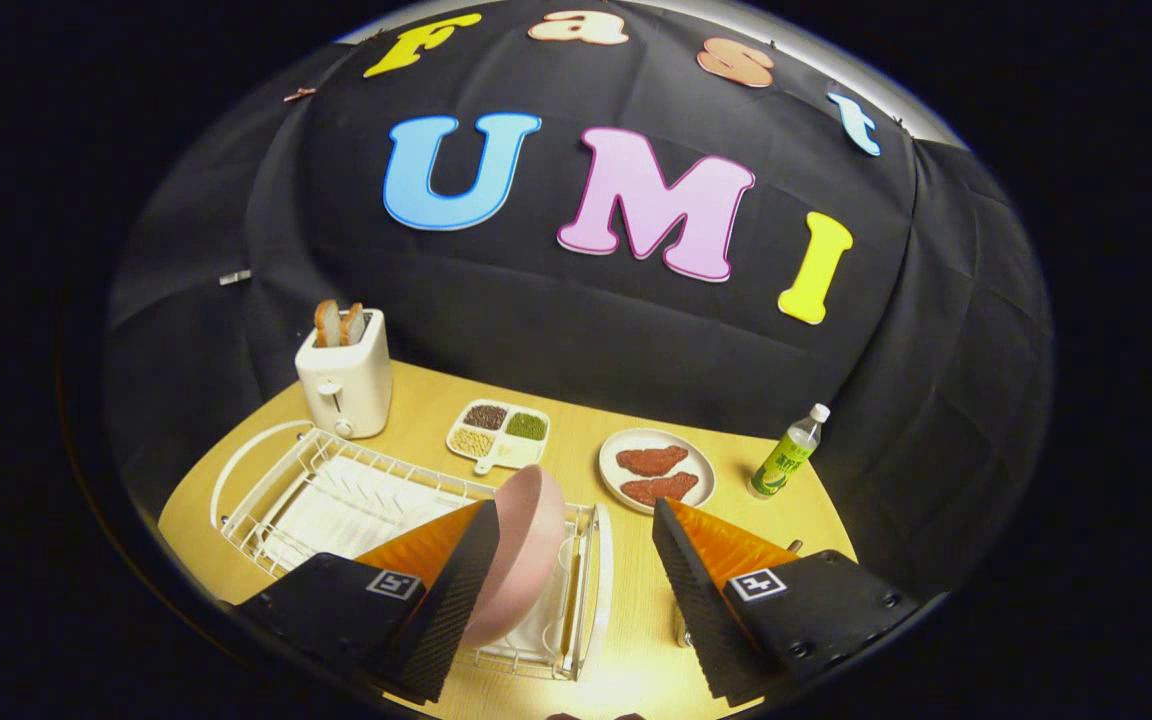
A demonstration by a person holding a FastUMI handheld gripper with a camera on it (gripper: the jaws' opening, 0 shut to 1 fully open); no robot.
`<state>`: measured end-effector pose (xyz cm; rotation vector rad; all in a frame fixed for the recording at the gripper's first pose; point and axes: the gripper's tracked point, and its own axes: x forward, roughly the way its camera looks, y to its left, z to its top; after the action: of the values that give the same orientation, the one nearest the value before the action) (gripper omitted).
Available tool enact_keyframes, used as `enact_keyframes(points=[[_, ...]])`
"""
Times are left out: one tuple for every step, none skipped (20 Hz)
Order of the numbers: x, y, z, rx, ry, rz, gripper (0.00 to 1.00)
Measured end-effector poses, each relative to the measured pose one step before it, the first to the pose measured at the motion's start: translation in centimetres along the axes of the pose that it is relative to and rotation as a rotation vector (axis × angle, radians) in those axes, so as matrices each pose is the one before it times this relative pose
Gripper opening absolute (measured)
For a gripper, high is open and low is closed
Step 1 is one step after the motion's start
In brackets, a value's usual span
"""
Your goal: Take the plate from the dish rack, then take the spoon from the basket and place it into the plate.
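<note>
Pink plate (pixel 521 555) stands on edge in the white wire dish rack (pixel 336 490), rim uppermost, tilted. Gripper (pixel 571 560) fingers are spread wide, holding nothing; the left finger (pixel 456 590) overlaps the plate. Wooden table (pixel 626 620) carries a toaster (pixel 344 385), a meat dish (pixel 656 470) and a bottle (pixel 786 455).

The one camera is riding on the gripper (pixel 570 570), looking forward along its two spread fingers and slightly down at the wooden table (pixel 626 640). It is sitting close over the near end of the dish rack (pixel 336 490), with the pink plate (pixel 521 555) just ahead. It is facing the booth's back wall, with the toaster (pixel 344 380) standing farther off.
</note>
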<state>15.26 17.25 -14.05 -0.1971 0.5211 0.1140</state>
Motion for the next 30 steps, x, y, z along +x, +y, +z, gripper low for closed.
enact_keyframes(points=[[0.624,0.322,-0.480,0.00793,0.02542,0.00029,0.95],[0.840,0.103,-0.464,0.01113,0.02455,-0.00673,0.92],[0.584,-0.170,-0.399,0.01148,0.02027,-0.01049,0.88],[0.447,-0.051,-0.385,0.01211,0.01828,-0.01086,0.84],[0.287,-0.082,-0.327,0.01474,0.02067,-0.00804,0.81],[0.455,0.024,-0.629,0.01943,0.02146,-0.00051,0.77],[0.461,0.196,-0.599,0.01982,0.02394,0.00344,0.77],[0.285,0.314,-0.532,0.01733,0.02139,0.00598,0.73],[0.249,0.490,-0.588,0.01276,0.02039,0.00990,0.70],[0.213,0.570,-0.535,0.01235,0.02333,0.01334,0.60],[0.400,0.703,-0.563,0.01610,0.02593,0.02247,0.56],[0.357,0.471,-0.597,0.01559,0.02604,0.01297,0.46],[-0.056,0.215,-0.091,0.01739,0.01326,-0.00026,0.44],[0.069,0.132,0.201,0.01865,-0.00179,-0.00274,0.43],[0.043,0.249,0.392,0.01553,-0.00826,0.00074,0.42],[0.034,0.256,0.083,0.00993,0.00085,-0.00641,0.40],[-0.115,0.090,0.277,0.00536,-0.00574,-0.01422,0.38],[-0.222,0.492,0.305,-0.00104,-0.01227,-0.00136,0.37],[-0.204,0.370,0.355,-0.01329,-0.01579,-0.00556,0.36],[-0.226,0.304,0.380,-0.01710,-0.01864,-0.00771,0.36],[-0.278,0.142,0.531,-0.01264,-0.02195,-0.01303,0.36],[-0.377,0.128,0.603,-0.01029,-0.02757,-0.01322,0.36],[-0.248,0.085,0.681,-0.01725,-0.02896,-0.01057,0.36],[-0.220,0.124,0.345,-0.03061,-0.02163,-0.00871,0.36],[-0.147,-0.075,0.391,-0.03074,-0.01706,-0.00709,0.36],[-0.219,-0.102,0.445,-0.02065,-0.01777,-0.00938,0.35],[-0.328,-0.396,0.528,-0.01899,-0.02306,-0.01968,0.36],[0.018,-0.372,0.506,-0.01631,-0.02051,-0.00891,0.33],[-0.010,-0.318,0.262,-0.01681,-0.01569,-0.00520,0.33],[0.055,-0.532,-0.016,-0.01644,-0.00603,-0.00268,0.31]])
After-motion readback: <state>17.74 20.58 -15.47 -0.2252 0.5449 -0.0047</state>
